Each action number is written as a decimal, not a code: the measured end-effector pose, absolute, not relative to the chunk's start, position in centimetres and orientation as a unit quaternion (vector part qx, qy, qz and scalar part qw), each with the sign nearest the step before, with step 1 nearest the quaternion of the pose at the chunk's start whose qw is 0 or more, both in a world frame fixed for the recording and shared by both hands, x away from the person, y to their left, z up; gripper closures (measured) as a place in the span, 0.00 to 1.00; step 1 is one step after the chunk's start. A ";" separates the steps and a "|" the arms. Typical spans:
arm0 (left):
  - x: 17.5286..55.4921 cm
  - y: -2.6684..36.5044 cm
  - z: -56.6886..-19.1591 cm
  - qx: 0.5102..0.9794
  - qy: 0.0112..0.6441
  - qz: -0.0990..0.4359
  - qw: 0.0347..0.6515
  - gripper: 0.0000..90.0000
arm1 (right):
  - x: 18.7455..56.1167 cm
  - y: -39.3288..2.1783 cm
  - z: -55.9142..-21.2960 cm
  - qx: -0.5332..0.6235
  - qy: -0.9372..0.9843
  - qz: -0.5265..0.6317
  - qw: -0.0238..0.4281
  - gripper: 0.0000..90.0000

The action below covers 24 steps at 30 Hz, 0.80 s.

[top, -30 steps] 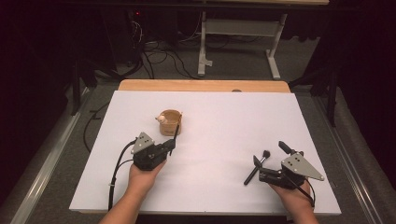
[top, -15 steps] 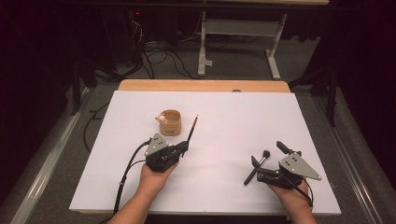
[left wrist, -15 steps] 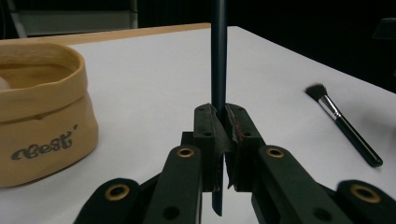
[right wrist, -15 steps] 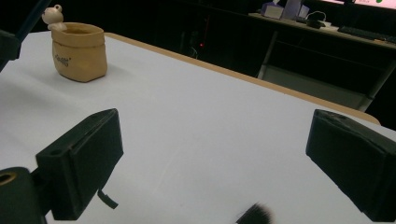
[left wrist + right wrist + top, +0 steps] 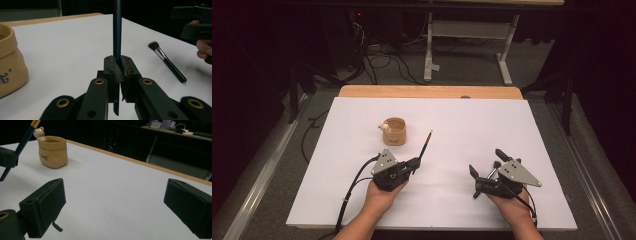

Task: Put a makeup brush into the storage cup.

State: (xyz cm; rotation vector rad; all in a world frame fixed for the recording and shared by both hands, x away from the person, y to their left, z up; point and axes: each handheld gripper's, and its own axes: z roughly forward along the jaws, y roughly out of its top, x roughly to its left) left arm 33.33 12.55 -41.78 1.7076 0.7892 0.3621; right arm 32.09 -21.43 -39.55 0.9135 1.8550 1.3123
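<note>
Left gripper (image 5: 416, 164) pinches a thin brush (image 5: 425, 146) near the pot (image 5: 394, 132); right gripper (image 5: 484, 167) spread, seemingly empty.

A white-covered table (image 5: 492, 125) is seen from above, a wooden edge exposed at its far side. A tan pot (image 5: 394, 131) (a small animal figure on its rim) and a makeup brush (image 5: 166, 61) are set on it.
</note>
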 end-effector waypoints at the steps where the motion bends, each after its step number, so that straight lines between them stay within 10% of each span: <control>1: 33.3 12.6 -41.8 0.729 0.337 0.153 0.576 0.93 | 32.3 -21.1 -39.4 0.346 0.714 0.505 0.339 0.06; 24: 33.6 12.9 -41.9 0.726 0.341 0.158 0.576 0.93 | 34.9 -17.2 -37.6 0.323 0.719 0.514 0.338 0.08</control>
